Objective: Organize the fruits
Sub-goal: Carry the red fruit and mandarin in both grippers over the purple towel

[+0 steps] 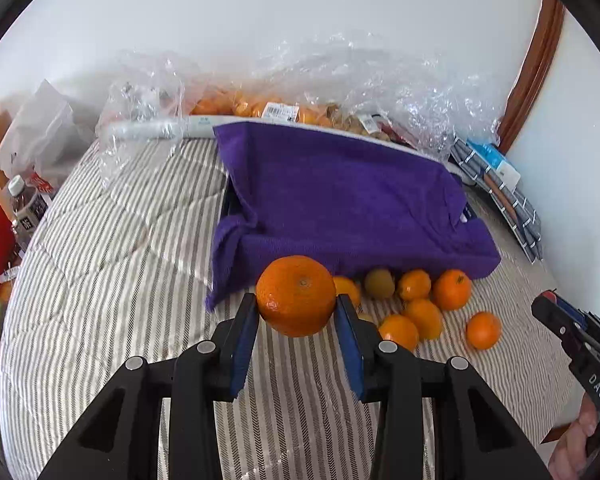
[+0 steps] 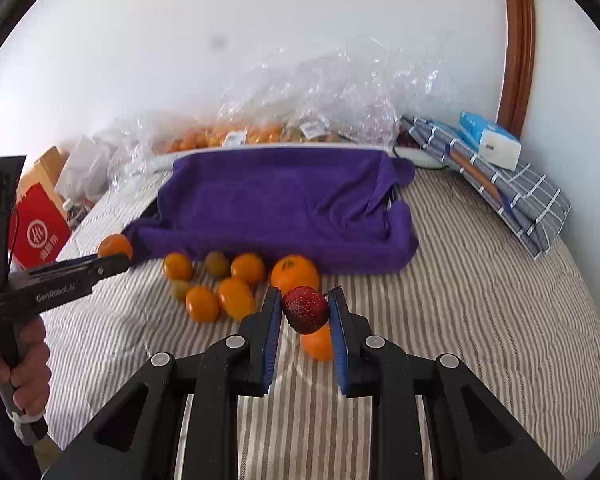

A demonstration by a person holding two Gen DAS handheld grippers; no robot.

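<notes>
My left gripper (image 1: 296, 312) is shut on a large orange (image 1: 296, 295), held above the striped bedcover; the same orange (image 2: 115, 246) shows at the left gripper's tip in the right wrist view. My right gripper (image 2: 305, 312) is shut on a small dark red speckled fruit (image 2: 304, 309). Several loose oranges (image 1: 424, 312) and a greenish-brown kiwi (image 1: 379, 283) lie on the bedcover in front of a tray draped with a purple towel (image 1: 340, 196). The loose oranges (image 2: 236, 298) sit left of my right gripper, with one orange (image 2: 318, 346) beneath it.
Crumpled clear plastic bags (image 1: 340, 80) with more fruit lie behind the tray against the white wall. A red box (image 2: 40, 228) and water bottle (image 1: 26, 204) stand at the left. Folded checked cloth and a tissue pack (image 2: 490, 142) lie at the right. A hand (image 2: 28, 368) holds the left gripper.
</notes>
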